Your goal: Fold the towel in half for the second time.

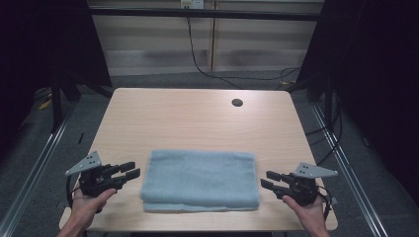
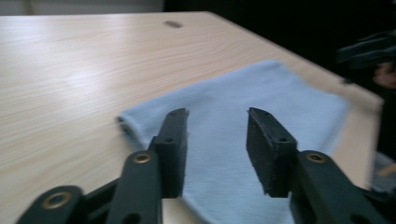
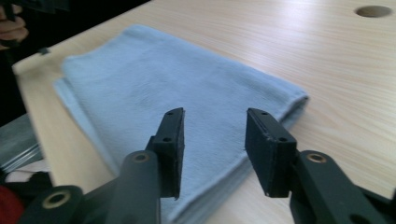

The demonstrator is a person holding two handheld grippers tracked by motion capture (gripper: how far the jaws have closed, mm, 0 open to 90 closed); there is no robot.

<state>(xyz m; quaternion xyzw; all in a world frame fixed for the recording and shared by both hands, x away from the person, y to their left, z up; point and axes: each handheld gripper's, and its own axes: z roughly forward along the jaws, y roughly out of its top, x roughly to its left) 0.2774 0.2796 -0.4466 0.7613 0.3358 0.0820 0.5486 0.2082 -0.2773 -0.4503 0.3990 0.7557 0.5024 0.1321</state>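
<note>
Approach step: folded towel (image 1: 200, 180) near table's (image 1: 197, 118) front edge; left gripper (image 1: 129, 170) and right gripper (image 1: 269, 179) flank it, jaws apart, empty. Next, probably: grip its ends.

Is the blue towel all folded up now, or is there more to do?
The light blue terry towel already lies folded into a neat layered rectangle near the front of the pale wooden table. Nothing is in hand: the left gripper and the right gripper sit open on either side of it, not touching. Left, if anything, may be one more fold, which I can't tell.
</note>
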